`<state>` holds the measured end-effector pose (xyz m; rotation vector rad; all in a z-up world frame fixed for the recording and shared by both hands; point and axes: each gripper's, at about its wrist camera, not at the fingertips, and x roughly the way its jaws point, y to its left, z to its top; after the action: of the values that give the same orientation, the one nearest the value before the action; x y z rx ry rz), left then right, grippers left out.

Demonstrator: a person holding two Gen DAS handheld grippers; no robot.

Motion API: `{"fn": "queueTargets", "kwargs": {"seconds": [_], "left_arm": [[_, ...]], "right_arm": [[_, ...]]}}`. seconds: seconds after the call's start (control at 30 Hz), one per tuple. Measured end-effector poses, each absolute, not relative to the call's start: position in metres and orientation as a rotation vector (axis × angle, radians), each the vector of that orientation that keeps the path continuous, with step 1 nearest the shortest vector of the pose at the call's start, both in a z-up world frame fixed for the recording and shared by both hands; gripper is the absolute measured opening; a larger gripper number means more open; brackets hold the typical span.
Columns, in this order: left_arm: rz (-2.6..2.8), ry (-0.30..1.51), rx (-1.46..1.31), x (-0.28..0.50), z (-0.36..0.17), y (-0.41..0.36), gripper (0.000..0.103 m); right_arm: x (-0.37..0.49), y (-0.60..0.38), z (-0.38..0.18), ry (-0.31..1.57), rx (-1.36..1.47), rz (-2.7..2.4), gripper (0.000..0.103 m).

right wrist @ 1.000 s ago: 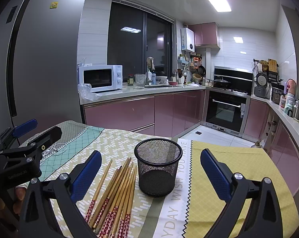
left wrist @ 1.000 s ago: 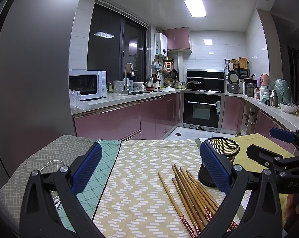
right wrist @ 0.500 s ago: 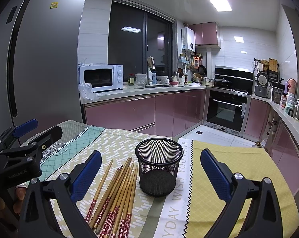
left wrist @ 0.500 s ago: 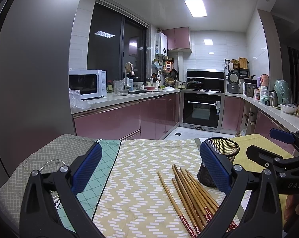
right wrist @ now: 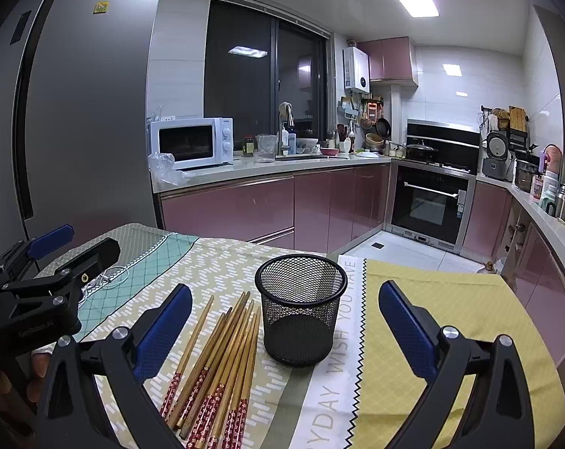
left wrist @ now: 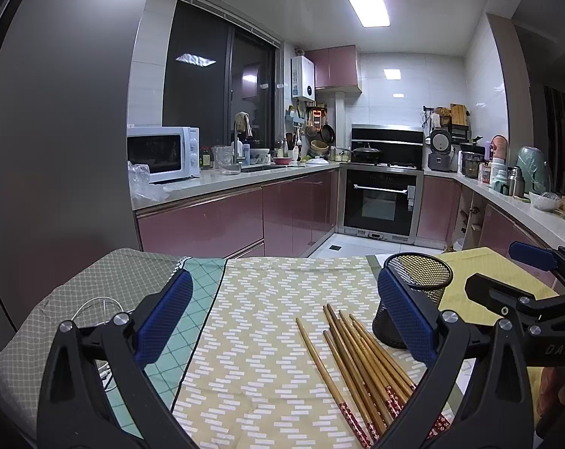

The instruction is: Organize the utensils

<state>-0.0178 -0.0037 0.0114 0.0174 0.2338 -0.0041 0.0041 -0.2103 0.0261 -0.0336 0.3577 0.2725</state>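
Note:
Several wooden chopsticks (right wrist: 222, 351) with red patterned ends lie in a loose bundle on the patterned tablecloth (right wrist: 215, 265), also in the left wrist view (left wrist: 361, 355). A black mesh cup (right wrist: 301, 308) stands upright and empty just right of them; it also shows in the left wrist view (left wrist: 417, 292). My right gripper (right wrist: 284, 331) is open and empty, hovering in front of the cup and chopsticks. My left gripper (left wrist: 280, 321) is open and empty, above the cloth left of the chopsticks.
A white cable (left wrist: 95, 308) lies on the grey-green cloth at the table's left. A yellow cloth (right wrist: 443, 310) covers the right part. Beyond the table's far edge are pink kitchen cabinets (right wrist: 267, 205), a microwave (right wrist: 192, 142) and an oven (right wrist: 428, 202).
The right gripper has drifted very slightly, so the mesh cup sits a touch further right in its view. The left gripper is steady.

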Motion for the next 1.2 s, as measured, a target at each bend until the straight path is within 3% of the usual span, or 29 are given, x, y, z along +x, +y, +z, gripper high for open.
{"fn": "queueTargets", "kwargs": {"seconds": [0.23, 1.2], "left_arm": [[-0.008, 0.261, 0.009, -0.0123, 0.006, -0.0023, 0.098], [-0.014, 0.24, 0.011, -0.012, 0.0049, -0.0023, 0.097]], "right_arm": [[0.0095, -0.2152, 0.0215, 0.439, 0.006, 0.279, 0.097], [0.0047, -0.215, 0.0237, 0.368, -0.028, 0.265, 0.097]]}}
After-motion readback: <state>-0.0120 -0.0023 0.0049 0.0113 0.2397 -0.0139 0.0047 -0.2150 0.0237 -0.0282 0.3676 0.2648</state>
